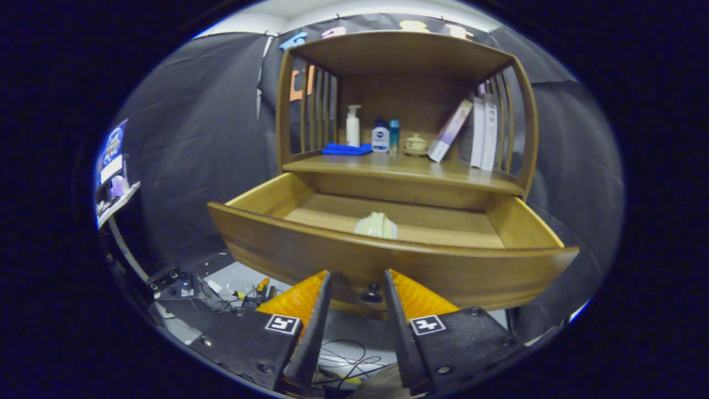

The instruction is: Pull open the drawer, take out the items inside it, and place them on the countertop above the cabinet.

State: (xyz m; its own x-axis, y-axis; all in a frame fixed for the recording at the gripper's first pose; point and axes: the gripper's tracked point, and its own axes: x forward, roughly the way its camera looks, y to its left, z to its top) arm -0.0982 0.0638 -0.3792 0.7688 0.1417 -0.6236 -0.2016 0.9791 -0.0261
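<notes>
Low in the frame, the gripper [357, 277] has its fingers spread, with the drawer's dark knob [371, 293] between the tips and neither finger touching it. Just beyond, the drawer [310, 252] stands pulled open at mid-frame, a pale item [376, 225] lying inside near its front wall. Higher up, the countertop [410, 166] holds a blue cloth [347, 149], bottles [380, 136], a small lidded pot [415, 144] and leaning boxes [451, 130].

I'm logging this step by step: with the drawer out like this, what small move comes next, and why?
Probably lift the tool up over the drawer front. The drawer is open, the tool's fingers stand apart beside the knob, and the pale item lies inside, beyond them.
</notes>
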